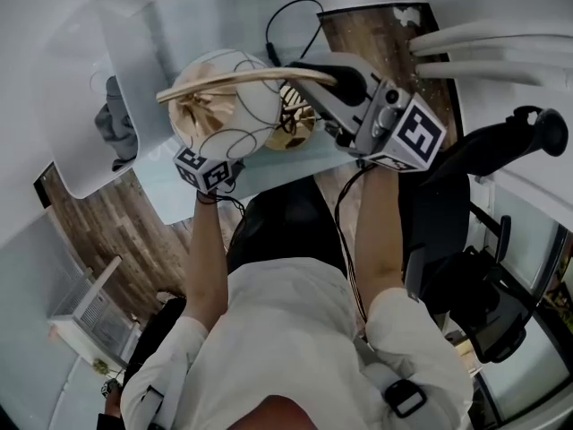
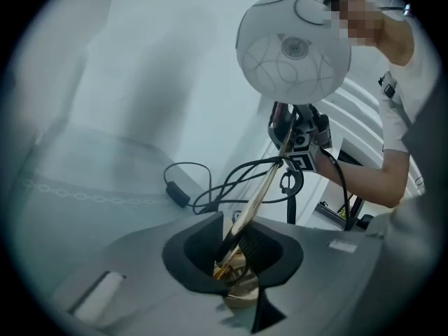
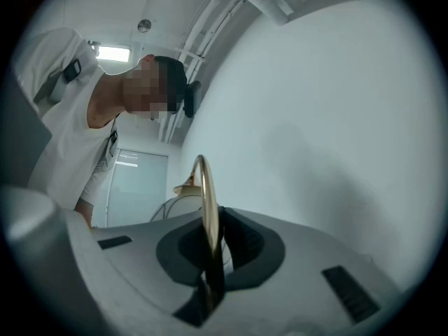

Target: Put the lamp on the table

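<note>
The lamp has a white globe shade (image 1: 224,106) with thin wire lines, a curved gold stem (image 1: 242,77) and a gold base (image 1: 291,125). It hangs over the glass table (image 1: 179,25); I cannot tell whether the base touches it. My right gripper (image 1: 315,75) is shut on the stem's upper arc (image 3: 205,208). My left gripper (image 2: 234,254) is low on the stem near the base (image 2: 241,296). Its jaws stand apart around the stem, with a gap at one side. In the head view only its marker cube (image 1: 208,170) shows below the globe.
The lamp's black cable (image 2: 210,187) loops across the table. A black office chair (image 1: 488,146) stands at the right, with white pipes (image 1: 483,47) beyond it. A grey object (image 1: 116,124) sits at the table's left, a white shelf (image 1: 89,321) on the wood floor.
</note>
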The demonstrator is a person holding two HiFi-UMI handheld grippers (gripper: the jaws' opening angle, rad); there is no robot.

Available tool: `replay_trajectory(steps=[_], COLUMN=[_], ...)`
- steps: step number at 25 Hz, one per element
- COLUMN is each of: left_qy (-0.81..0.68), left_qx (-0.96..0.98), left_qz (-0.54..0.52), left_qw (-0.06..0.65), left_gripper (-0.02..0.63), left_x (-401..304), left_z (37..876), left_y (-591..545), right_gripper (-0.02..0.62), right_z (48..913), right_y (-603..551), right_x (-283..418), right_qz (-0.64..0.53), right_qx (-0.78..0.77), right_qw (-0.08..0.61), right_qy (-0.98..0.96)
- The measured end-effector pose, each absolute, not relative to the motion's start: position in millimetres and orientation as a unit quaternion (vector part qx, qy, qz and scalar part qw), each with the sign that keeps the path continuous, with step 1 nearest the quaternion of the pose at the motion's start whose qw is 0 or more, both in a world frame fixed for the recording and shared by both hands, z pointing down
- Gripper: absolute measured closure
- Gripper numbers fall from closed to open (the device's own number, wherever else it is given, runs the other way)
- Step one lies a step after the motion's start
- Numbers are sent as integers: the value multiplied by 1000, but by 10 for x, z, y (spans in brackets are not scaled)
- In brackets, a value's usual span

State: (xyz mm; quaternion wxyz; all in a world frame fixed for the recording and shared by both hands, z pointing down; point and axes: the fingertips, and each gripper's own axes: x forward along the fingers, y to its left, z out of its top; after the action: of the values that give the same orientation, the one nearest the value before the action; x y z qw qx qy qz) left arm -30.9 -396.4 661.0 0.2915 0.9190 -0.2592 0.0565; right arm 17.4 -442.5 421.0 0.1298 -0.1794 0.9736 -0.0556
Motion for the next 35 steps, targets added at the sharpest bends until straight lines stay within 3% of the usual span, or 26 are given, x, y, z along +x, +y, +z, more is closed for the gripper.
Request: replay_trajectory(steps=[20,25,34,35], left_qy=[-264,-260,-260,-260], left_qx=[922,921,917,917], left_qz=[69,44,45,46], left_qw=[277,286,298,299], left_gripper=[505,463,463,462], left_x=[-22,-89,-293,-302], left_z=[6696,6626,6639,6644], left_y=[-3670,-3596,-3320,-3294], right_gripper=[592,593,591,563], right_z=[4319,4339,4498,4511], right_y=[-4325,-4318,-4198,-4184], right_x=[530,542,549,548], right_qz=[-83,-80,-71,-71], right_qx=[-245,-251,-274,-275], right_qw=[137,126,93,90], right_qy=[956,956,955,955])
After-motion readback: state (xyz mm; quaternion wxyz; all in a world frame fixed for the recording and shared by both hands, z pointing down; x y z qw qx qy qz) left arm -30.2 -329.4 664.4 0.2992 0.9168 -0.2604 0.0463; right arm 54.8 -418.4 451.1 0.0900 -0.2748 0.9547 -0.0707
